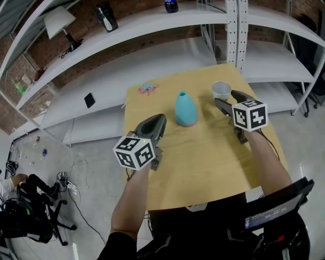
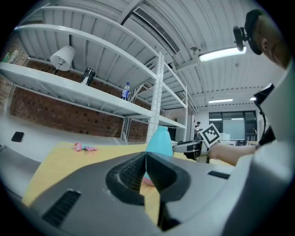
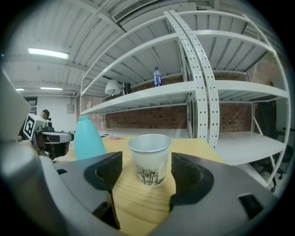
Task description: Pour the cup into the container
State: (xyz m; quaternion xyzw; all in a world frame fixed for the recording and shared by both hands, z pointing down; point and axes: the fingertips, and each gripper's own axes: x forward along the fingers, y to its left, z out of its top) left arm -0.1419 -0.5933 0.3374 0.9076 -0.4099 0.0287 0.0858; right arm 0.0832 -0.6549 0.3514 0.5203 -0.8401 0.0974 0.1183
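A white paper cup (image 1: 221,90) with a dark tree print (image 3: 149,159) stands upright at the far right of the wooden table (image 1: 203,162). My right gripper (image 1: 227,101) (image 3: 144,171) is open just short of the cup, its jaws wide on either side of it without touching. The teal vase-shaped container (image 1: 186,108) (image 2: 159,142) (image 3: 88,138) stands upright mid-table, left of the cup. My left gripper (image 1: 156,123) (image 2: 145,171) is shut with nothing in it, pointing at the container from the near left.
A small pink toy (image 1: 148,88) (image 2: 84,147) lies at the table's far left corner. White shelving (image 1: 167,30) runs behind the table, carrying a lamp (image 1: 57,21), a bottle (image 1: 171,6) and a dark phone (image 1: 89,100). A camera tripod (image 1: 30,213) stands on the floor at left.
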